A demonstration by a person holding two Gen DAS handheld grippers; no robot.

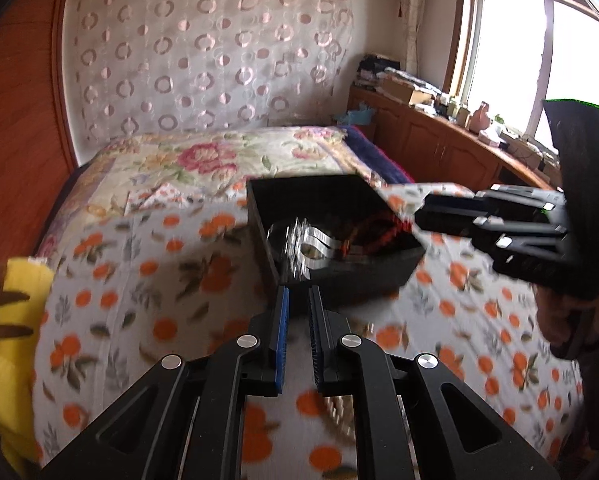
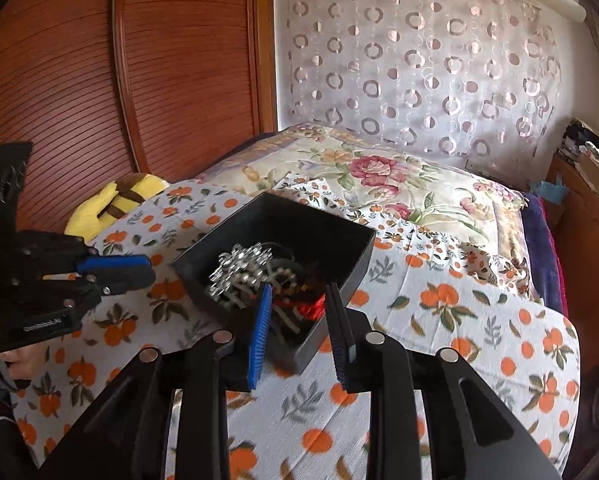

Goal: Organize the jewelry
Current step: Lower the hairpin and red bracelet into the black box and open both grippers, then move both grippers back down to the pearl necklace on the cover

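Observation:
A black open box sits on the orange-print bedcover; it also shows in the right wrist view. Inside lie a silver sparkly piece, pale bangles and red beads. My left gripper is just short of the box's near wall, jaws a narrow gap apart with nothing between them; it appears at the left of the right wrist view. My right gripper is open over the box's near corner, empty; it appears at the right of the left wrist view.
The bedcover lies over a floral quilt. A yellow plush toy sits at the bed's left edge. A wooden wardrobe stands left, a cluttered wooden sideboard under the window right.

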